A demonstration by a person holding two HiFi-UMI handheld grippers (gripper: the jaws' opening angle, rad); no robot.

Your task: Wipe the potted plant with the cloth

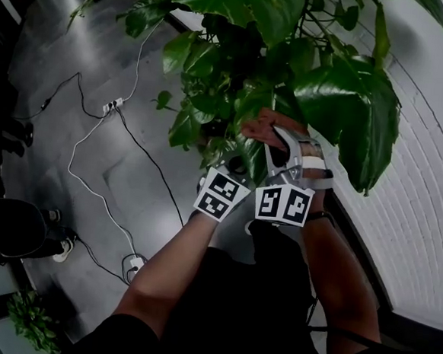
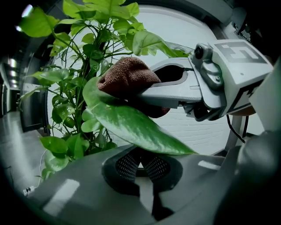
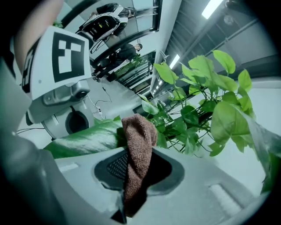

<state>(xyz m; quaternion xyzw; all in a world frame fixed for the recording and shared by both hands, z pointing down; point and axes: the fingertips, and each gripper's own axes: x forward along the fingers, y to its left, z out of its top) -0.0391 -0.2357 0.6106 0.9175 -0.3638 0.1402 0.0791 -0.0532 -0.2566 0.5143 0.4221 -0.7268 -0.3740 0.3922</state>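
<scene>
No legible txt or nos.

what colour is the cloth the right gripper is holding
Reddish brown; the cloth shows best in the right gripper view, clamped between the jaws.

Cut off by the head view's top edge: potted plant point(image 1: 291, 63). Buried under its leaves there: pot, left hand-held gripper point(image 2: 141, 163) jaw tips, part of cloth point(image 1: 265, 126).

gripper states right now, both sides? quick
Left gripper: closed, fingers apparently pinching the edge of a large leaf.
Right gripper: closed on the brown cloth.
</scene>
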